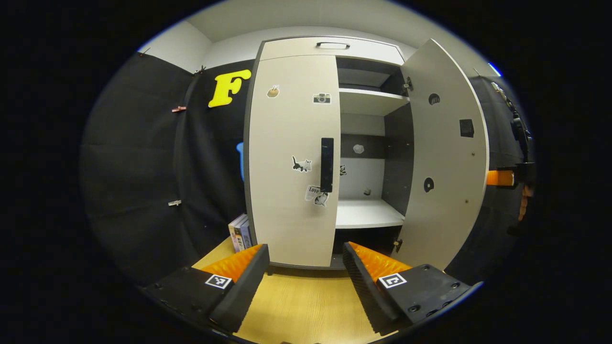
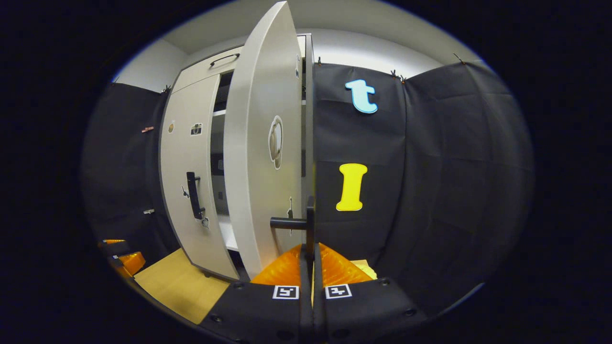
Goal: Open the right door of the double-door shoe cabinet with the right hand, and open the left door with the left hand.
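We see right door swung wide, its handle pinched in our right claw. Left claw released, hovering over surface; closed left door straight ahead, handle untouched.

Matt, smooth cabinet doors, wood-grain table, probably plastic handle.

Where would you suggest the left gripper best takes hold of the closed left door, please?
Probably the vertical black handle on the left door, beside its free edge. The open left gripper could come straight from the front, fingers either side of the bar.
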Demonstrator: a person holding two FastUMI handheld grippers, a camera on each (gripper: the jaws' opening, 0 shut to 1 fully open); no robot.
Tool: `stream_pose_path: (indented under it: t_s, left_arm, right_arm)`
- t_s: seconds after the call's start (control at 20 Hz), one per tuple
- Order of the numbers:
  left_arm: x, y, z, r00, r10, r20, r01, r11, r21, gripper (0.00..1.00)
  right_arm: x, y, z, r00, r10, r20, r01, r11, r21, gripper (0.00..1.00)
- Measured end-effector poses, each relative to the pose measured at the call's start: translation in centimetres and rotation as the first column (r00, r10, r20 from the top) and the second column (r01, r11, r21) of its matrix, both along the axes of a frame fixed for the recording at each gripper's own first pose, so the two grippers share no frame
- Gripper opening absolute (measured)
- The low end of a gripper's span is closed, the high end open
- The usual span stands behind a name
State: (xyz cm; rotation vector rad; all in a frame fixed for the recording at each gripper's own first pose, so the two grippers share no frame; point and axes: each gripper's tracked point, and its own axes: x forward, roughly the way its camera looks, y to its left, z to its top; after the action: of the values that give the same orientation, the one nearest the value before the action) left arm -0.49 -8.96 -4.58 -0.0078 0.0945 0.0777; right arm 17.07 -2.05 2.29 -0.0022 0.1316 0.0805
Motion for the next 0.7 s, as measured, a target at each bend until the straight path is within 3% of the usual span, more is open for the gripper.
stream_pose_path:
  t_s: [0.45, 0.7]
  left_arm:
    - [2.5, 1.9, 0.1, 0.991, -0.134, 0.000, 0.134, 0.991, 0.008, 0.96]
    - [4.4, 4.4, 1.2, 0.984, -0.174, 0.033, 0.172, 0.984, 0.040, 0.96]
  right_arm:
    - [-2.3, -1.1, 0.3, 0.990, -0.134, 0.039, 0.135, 0.991, -0.021, 0.07]
    - [-3.8, -0.3, 0.1, 0.980, -0.180, 0.085, 0.183, 0.982, -0.035, 0.07]
